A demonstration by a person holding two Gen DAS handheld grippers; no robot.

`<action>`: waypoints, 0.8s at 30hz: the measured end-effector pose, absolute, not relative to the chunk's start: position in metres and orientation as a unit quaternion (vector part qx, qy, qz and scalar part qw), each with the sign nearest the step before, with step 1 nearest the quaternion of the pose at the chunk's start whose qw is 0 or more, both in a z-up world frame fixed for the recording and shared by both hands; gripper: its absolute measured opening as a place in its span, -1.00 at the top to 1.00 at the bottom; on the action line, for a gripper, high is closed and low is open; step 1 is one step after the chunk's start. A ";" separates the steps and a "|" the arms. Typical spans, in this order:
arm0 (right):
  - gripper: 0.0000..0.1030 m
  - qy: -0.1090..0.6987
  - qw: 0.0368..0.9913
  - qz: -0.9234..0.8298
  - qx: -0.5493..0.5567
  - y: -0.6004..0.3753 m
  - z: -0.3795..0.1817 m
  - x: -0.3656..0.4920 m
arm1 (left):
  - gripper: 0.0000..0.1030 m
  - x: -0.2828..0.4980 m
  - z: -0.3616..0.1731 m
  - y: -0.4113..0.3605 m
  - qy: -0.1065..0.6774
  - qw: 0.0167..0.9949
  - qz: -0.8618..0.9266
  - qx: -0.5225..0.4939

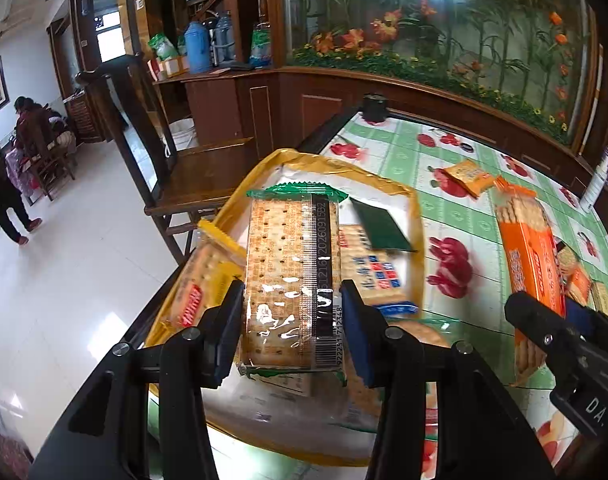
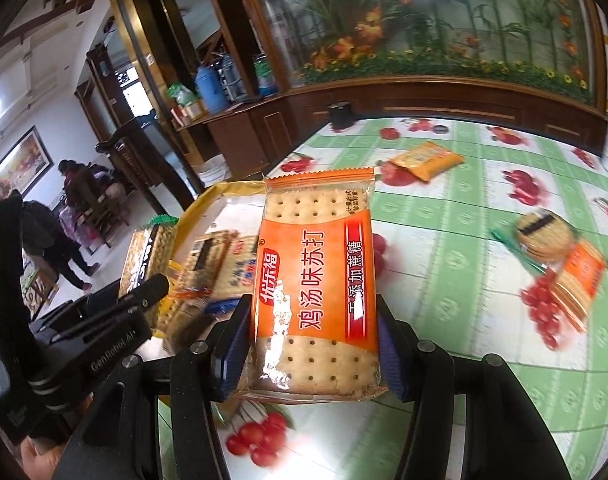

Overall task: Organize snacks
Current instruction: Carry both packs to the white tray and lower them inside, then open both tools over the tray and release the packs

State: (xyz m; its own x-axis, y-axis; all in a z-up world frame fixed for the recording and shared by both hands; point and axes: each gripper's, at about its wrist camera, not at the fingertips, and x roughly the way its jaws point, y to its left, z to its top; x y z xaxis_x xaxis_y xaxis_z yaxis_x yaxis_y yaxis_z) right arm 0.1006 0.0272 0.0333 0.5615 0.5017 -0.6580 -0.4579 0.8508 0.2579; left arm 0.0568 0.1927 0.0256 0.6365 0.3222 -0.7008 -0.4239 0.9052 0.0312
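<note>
Both hands carry cracker packs toward the yellow-rimmed tray [image 1: 418, 216] at the table's [image 1: 456, 208] near-left corner, and the step in hand looks like setting them down inside it.

The left gripper [image 1: 291, 320] has its jaws part-closed on the sides of a green-ended cracker pack [image 1: 287, 276], which hangs directly over the tray. The right gripper [image 2: 314, 344] has its jaws pressed on an orange cracker pack [image 2: 316, 288], which sits just right of the tray, over the fruit-print cloth.

To do this well, the green pack should probably go down first, into the bare white patch of the tray between the yellow pack [image 1: 207, 280] at the tray's left edge and the blue-labelled pack [image 1: 378, 272] at its right, laid flat and parallel to them, not across them. A dark green sachet [image 1: 380, 226] lies toward the tray's far side and is best left uncovered. The orange pack should wait until the left gripper is clear of the tray, since the two grippers are near each other.

More packs [image 2: 564, 264] lie well right of the tray.
</note>
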 end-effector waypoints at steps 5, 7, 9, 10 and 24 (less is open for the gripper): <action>-0.11 0.385 0.876 0.290 0.024 0.054 0.032 0.114 | 0.12 0.059 0.019 0.211 0.378 0.897 0.217 -0.079; -0.11 0.387 0.872 0.299 0.019 0.067 0.031 0.122 | 0.12 0.059 0.017 0.217 0.380 0.895 0.220 -0.082; -0.11 0.389 0.869 0.306 0.013 0.077 0.029 0.130 | 0.12 0.060 0.015 0.221 0.381 0.894 0.220 -0.083; -0.11 0.391 0.866 0.311 0.011 0.084 0.028 0.134 | 0.12 0.061 0.014 0.222 0.383 0.894 0.219 -0.084; -0.11 0.457 0.827 0.328 -0.008 0.135 -0.011 0.187 | 0.12 0.078 0.004 0.233 0.403 0.887 0.210 -0.086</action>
